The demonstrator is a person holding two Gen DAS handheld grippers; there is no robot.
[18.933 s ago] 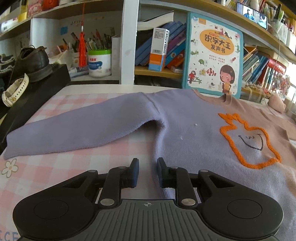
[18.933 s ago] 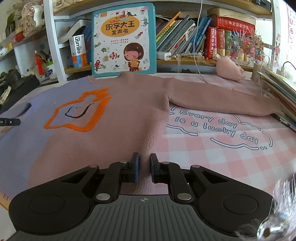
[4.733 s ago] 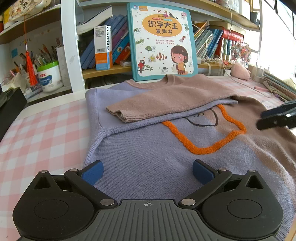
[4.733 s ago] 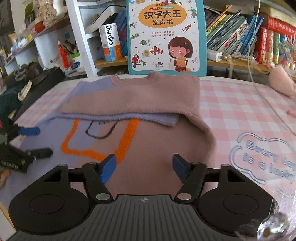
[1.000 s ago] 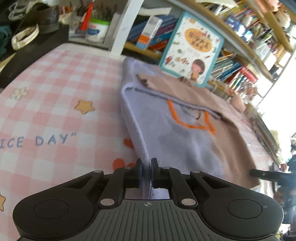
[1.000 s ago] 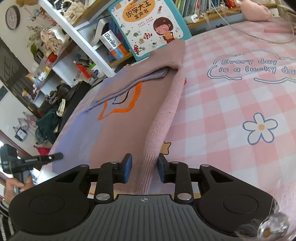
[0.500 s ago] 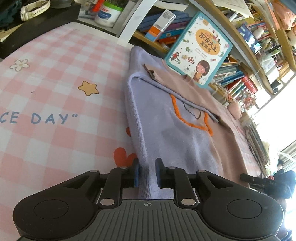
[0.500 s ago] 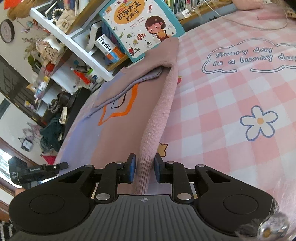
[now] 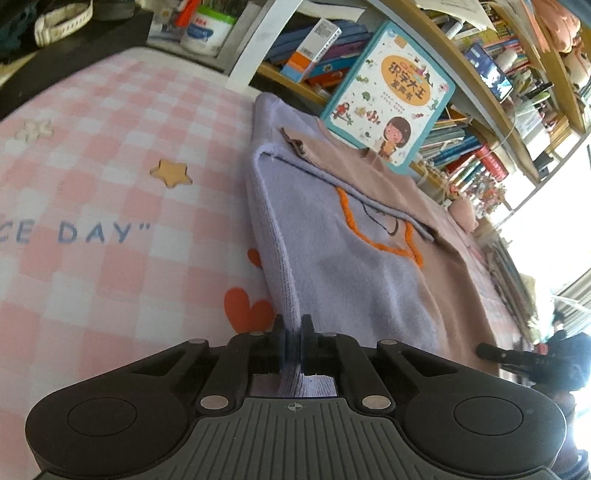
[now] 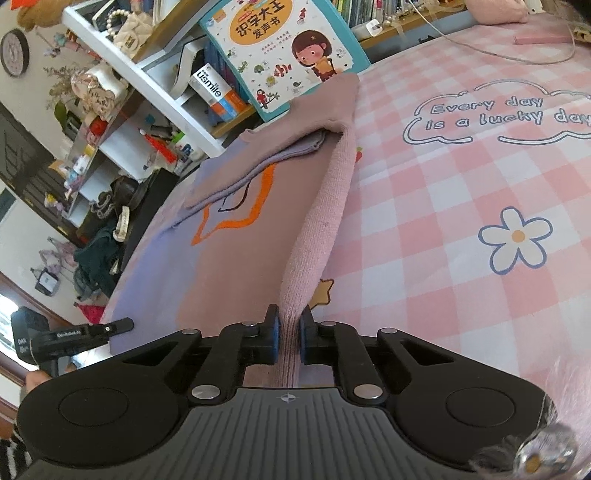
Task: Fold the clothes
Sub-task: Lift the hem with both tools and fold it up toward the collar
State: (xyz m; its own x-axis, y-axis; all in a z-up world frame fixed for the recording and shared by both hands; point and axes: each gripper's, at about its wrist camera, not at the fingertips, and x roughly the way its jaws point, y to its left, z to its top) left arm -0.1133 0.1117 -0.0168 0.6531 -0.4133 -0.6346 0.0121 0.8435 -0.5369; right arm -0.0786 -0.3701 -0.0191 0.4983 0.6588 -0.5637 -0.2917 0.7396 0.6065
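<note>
A lilac and dusty-pink sweater [image 9: 354,258] with an orange outline motif lies on the pink checked tablecloth [image 9: 110,229], both sleeves folded across its chest. My left gripper [image 9: 293,339] is shut on the lilac bottom hem corner and lifts that edge. My right gripper [image 10: 289,338] is shut on the pink bottom hem corner of the sweater [image 10: 317,206], whose side edge rises as a ridge. The left gripper also shows in the right wrist view [image 10: 118,326], and the right gripper in the left wrist view [image 9: 487,350].
A children's picture book [image 9: 388,96] leans on the bookshelf behind the sweater's collar. A white cable [image 10: 517,48] and a pink plush [image 10: 495,9] lie at the far right. A black box with shoes [image 10: 125,199] stands at the table's left end.
Both grippers closed tighter on the hem corners and lifted them a little. The views tilted as both hands rose.
</note>
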